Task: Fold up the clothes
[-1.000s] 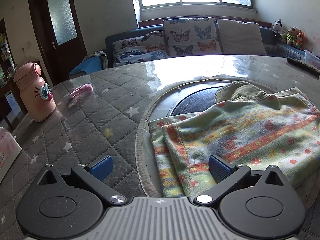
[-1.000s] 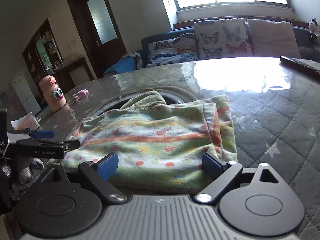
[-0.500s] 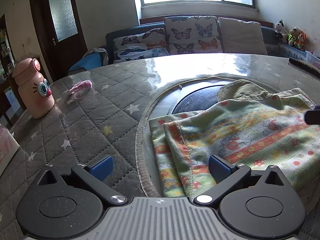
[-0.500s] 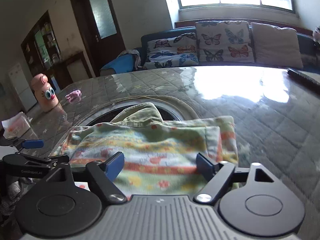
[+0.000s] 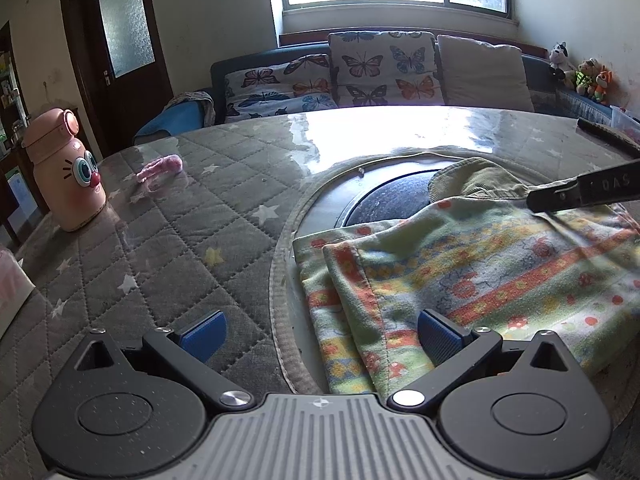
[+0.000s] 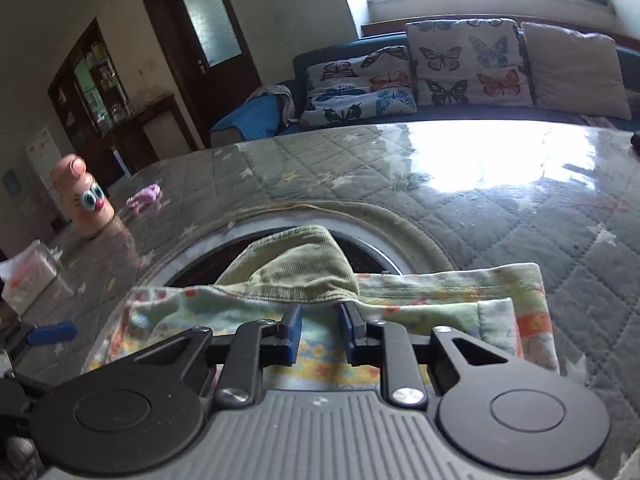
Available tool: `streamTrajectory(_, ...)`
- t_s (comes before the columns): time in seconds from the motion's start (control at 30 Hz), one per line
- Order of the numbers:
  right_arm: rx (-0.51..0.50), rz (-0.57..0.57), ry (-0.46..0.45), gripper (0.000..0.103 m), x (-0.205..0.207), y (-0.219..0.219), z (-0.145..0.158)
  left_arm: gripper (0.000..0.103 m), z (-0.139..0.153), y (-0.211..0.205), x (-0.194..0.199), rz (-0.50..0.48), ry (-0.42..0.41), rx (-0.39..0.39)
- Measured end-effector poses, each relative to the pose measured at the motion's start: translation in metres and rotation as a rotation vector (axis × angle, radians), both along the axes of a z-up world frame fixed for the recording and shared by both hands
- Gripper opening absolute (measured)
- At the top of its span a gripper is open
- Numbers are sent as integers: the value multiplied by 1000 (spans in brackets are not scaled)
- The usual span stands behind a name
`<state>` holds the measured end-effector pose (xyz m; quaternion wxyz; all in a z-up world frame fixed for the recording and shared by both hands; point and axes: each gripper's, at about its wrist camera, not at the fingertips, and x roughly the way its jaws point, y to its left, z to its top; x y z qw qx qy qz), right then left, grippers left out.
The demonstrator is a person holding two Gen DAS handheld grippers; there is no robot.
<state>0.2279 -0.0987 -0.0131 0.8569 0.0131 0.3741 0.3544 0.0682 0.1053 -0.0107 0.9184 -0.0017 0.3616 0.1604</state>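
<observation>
The cloth (image 5: 480,272), a patterned garment with a green corduroy flap (image 6: 296,268), lies folded on the surface (image 5: 180,240), partly over a round dark inset (image 5: 392,204).

The right tool (image 6: 320,328) sits over the cloth's middle, just short of the flap. Its jaws are narrow and closing, with cloth under the gap between the blue pads (image 6: 294,328); I cannot tell whether they pinch any.

The left tool (image 5: 320,334) stands wide at the cloth's near left corner, one pad over the cloth and the other over bare quilting, gripping nothing.

Well beyond the left tool, to its left, stand a pink bottle (image 5: 64,176) and a small pink toy (image 5: 160,168). A sofa (image 5: 360,76) lies past the surface.
</observation>
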Motion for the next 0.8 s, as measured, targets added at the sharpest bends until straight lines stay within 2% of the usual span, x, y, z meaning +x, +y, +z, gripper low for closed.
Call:
streamTrajectory(0.03, -10, -12, -15, 25, -2, -5, 2, 103, 0, 0, 0, -1, 0, -1)
streamTrajectory(0.07, -20, -25, -30, 38, -4, -9, 5, 103, 0, 0, 0, -1, 1, -1)
streamTrajectory(0.1, -32, -43, -46, 43, -5, -16, 6, 103, 1, 1, 0, 0, 2, -3)
streamTrajectory(0.3, -87, -189, -102, 55, -8, -61, 7, 103, 4, 2, -1, 3, 1, -15)
streamTrajectory(0.37, -100, -222, -102, 56, -7, -72, 4, 101, 5, 1, -2, -1, -1, -25)
streamTrajectory(0.43, -88, -231, -63, 56, -5, -80, -1, 99, 5, 1, -3, -4, -1, -40)
streamTrajectory(0.5, -74, -220, -66, 54, -10, -83, -3, 97, 5, 1, -3, -4, 1, -58)
streamTrajectory(0.53, -72, -212, -65, 49, -13, -83, -3, 96, 5, 1, -3, -3, 1, -63)
streamTrajectory(0.57, -69, -205, -62, 38, -15, -83, -3, 95, 5, 1, -4, -4, 1, -68)
streamTrajectory(0.63, -72, -194, -61, 24, -20, -81, -3, 90, 5, 1, -4, -7, -1, -81)
streamTrajectory(0.67, -84, -193, -68, 19, -24, -80, -3, 89, 5, 1, -5, -9, -1, -88)
streamTrajectory(0.73, -78, -195, -67, 14, -30, -83, -3, 86, 5, 0, -6, -13, -1, -100)
streamTrajectory(0.8, -73, -202, -71, 13, -37, -90, -3, 83, 6, -2, -7, -20, -3, -100)
